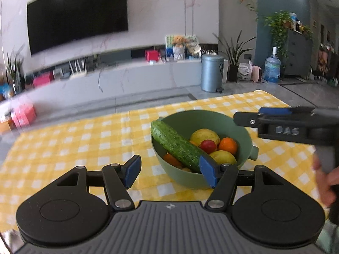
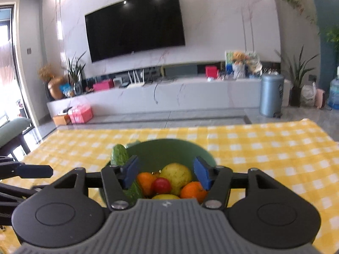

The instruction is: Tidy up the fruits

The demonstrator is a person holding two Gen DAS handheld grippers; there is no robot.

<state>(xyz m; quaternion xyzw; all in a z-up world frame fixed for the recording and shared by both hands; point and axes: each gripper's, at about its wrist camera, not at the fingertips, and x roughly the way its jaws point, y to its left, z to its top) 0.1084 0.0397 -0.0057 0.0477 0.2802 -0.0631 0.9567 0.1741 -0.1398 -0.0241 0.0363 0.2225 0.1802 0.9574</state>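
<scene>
A green bowl (image 1: 243, 131) stands on the yellow checked cloth (image 1: 74, 139). It holds a cucumber (image 1: 175, 144) leaning on its left rim, two yellow fruits (image 1: 204, 136), a small red fruit (image 1: 208, 146) and an orange (image 1: 227, 145). My left gripper (image 1: 170, 171) is open just in front of the bowl, with its right pad (image 1: 207, 173) by the cucumber's near end. My right gripper (image 2: 167, 172) hangs open over the bowl (image 2: 169, 146), above the fruits (image 2: 177, 174), and grips nothing. In the left wrist view the right gripper (image 1: 254, 116) reaches in from the right, above the bowl's rim.
The cloth covers the table to its far edge (image 2: 211, 127). A hand (image 1: 324, 182) holds the right gripper's handle at the right. The left gripper's finger (image 2: 31, 170) shows at the left edge. Beyond the table are a grey floor, a bin (image 1: 211, 74) and a TV wall.
</scene>
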